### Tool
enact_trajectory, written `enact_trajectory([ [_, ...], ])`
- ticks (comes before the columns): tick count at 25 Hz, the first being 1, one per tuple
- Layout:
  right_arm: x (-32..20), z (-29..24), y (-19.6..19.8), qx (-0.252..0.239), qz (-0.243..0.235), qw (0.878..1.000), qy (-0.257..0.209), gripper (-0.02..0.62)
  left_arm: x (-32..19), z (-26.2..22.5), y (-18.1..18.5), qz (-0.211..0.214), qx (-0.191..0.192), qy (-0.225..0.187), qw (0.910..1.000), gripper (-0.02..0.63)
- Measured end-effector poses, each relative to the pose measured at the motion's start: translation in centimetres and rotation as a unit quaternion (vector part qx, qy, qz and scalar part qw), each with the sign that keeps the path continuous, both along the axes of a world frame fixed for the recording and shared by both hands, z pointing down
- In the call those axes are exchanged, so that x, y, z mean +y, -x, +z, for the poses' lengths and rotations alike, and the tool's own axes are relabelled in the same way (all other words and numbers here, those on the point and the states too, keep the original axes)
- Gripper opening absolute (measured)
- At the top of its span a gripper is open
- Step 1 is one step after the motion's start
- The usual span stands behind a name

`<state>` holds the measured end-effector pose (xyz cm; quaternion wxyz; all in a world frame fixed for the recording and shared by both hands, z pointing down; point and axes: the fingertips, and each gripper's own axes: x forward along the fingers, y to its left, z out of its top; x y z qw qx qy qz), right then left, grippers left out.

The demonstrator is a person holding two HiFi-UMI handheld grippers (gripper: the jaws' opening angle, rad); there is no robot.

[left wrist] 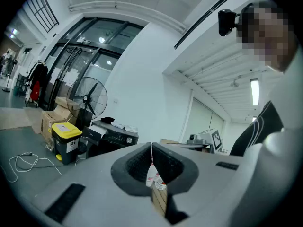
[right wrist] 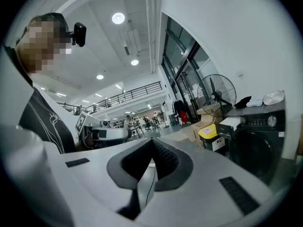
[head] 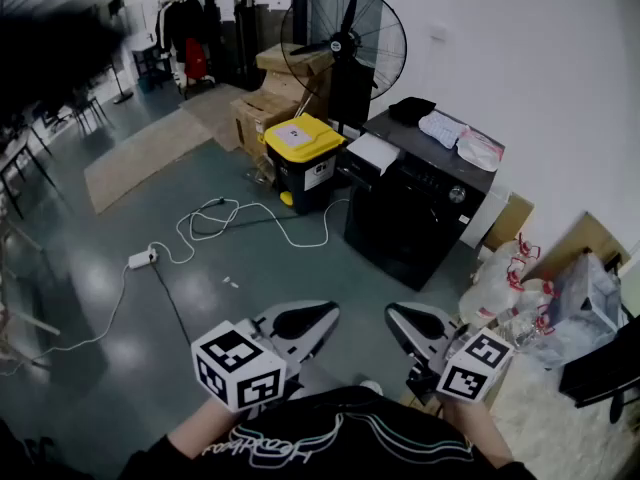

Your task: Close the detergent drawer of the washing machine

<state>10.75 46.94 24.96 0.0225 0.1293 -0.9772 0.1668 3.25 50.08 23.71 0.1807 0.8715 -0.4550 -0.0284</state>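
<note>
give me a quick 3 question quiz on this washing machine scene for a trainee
1. True or false: the detergent drawer of the washing machine is already pushed in.
2. What stands on the floor next to the machine, on the drawer's side?
A. a bin with a yellow lid
B. a red stool
C. a stepladder
3. Fill in: the jaws of the left hand-held gripper and the right hand-held gripper are both ____.

Key
1. False: the drawer sticks out from the machine's front.
2. A
3. Shut, with nothing between them.
</note>
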Motion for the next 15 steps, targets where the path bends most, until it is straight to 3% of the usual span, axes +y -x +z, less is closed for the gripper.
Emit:
enact_trajectory([
  [15,-2.6,2.8,-0.1,0.003,0.029,0.999,0.023,0.026,-2.3,2.3,0.7,-0.007,-0.002,0.025,0.9997,0.026],
])
